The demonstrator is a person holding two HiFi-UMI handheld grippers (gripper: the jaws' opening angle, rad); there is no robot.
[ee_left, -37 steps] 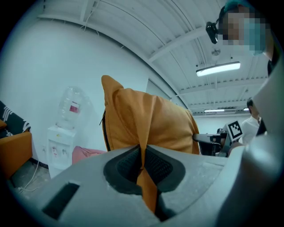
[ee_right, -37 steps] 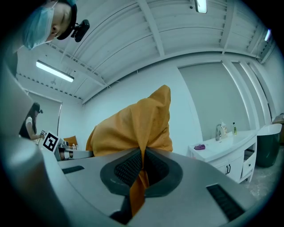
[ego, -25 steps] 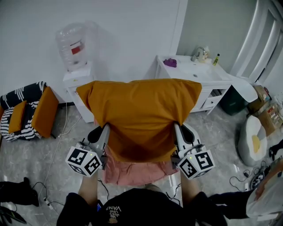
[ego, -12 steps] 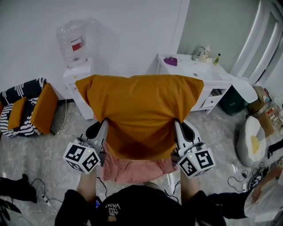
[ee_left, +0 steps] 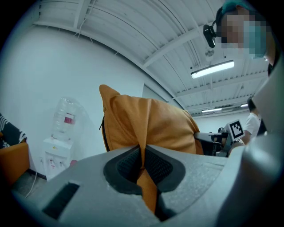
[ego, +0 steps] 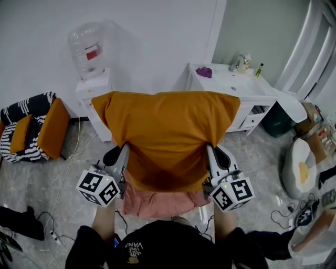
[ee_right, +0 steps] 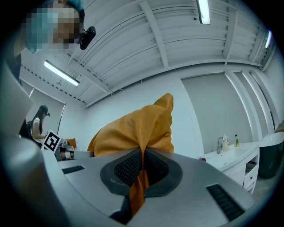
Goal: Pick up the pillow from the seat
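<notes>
Our top is black, with small white lettering near the collar. The left tongs and the right tongs are alike. Each has a pale grey body with a rounded black housing on its outer side. At the rear of each sits a cube faced with black-and-white square markers. Seen from their own cameras, the jaws are broad, smooth grey shells, each with a dark rectangular slot. Their pads are black with a fine grid texture, set in a dark scooped hollow. A small black camera hangs by our head, below teal headgear.
</notes>
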